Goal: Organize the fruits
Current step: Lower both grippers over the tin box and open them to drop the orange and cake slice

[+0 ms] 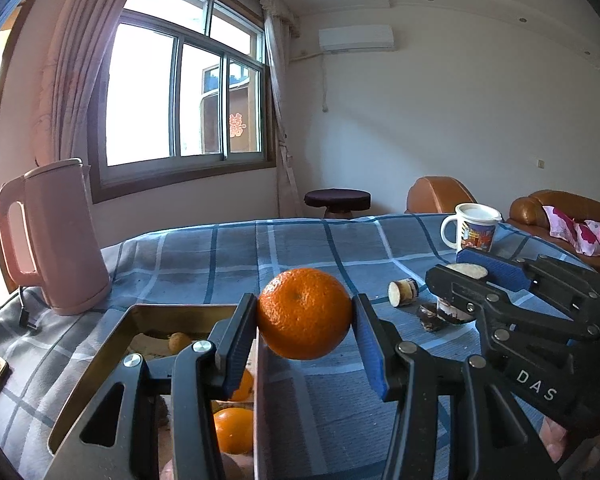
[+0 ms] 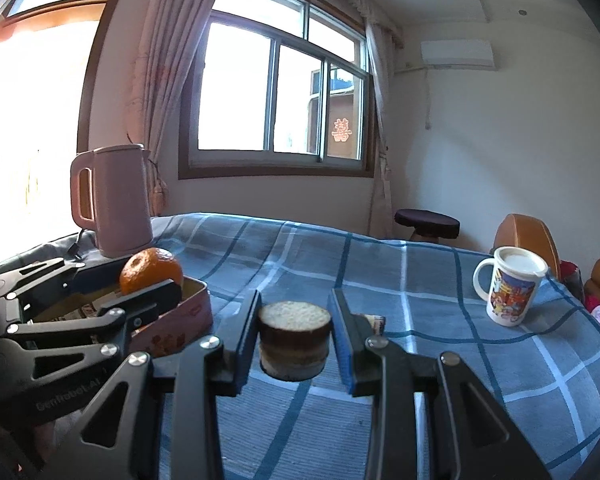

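Note:
My left gripper [image 1: 305,316] is shut on an orange [image 1: 304,313] and holds it above the right wall of a rectangular tin box [image 1: 112,344]. Two more oranges [image 1: 233,429] and a small yellowish fruit [image 1: 179,341] lie in the box. My right gripper [image 2: 294,334] is shut on a short sugarcane piece [image 2: 294,334], held above the cloth. In the left wrist view the right gripper [image 1: 466,276] is to the right, with other sugarcane pieces [image 1: 403,292] lying under it. In the right wrist view the left gripper [image 2: 150,276] holds the orange [image 2: 150,269] over the box [image 2: 180,320].
A pink kettle [image 1: 56,236] stands at the back left of the blue checked tablecloth [image 1: 260,248], with its cord beside it. A printed white mug [image 1: 474,232] stands at the back right. A dark stool [image 1: 337,200] and brown sofa [image 1: 556,216] are beyond the table.

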### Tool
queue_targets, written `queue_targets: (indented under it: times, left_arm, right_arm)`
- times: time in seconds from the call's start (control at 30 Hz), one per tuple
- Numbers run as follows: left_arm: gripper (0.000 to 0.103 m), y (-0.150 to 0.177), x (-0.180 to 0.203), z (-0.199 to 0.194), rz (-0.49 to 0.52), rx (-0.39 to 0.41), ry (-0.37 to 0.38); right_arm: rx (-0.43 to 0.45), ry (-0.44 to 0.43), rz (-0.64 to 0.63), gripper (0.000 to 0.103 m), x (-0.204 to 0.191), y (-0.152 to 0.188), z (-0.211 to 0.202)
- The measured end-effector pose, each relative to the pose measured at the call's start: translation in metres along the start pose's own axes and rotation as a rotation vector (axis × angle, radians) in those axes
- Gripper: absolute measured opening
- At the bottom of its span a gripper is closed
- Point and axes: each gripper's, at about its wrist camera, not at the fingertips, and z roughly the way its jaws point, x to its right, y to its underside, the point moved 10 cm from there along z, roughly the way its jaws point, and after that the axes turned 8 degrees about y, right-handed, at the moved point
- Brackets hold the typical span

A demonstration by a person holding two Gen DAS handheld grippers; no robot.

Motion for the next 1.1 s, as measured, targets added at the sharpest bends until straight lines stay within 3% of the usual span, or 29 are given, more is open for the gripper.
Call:
queue_targets:
  times: [0.67, 1.1]
  left_arm:
    - [0.05, 0.012, -0.054, -0.023, -0.063, -0.032, -0.068]
    - [0.05, 0.021, -0.111, -0.044, -0.123, -0.054, -0.154]
  right_arm:
    - [-0.05, -0.107, -0.066, 0.037, -0.059, 0.003, 0.013]
    - [-0.081, -0.187, -0.122, 0.037, -0.111, 0.004, 0.023]
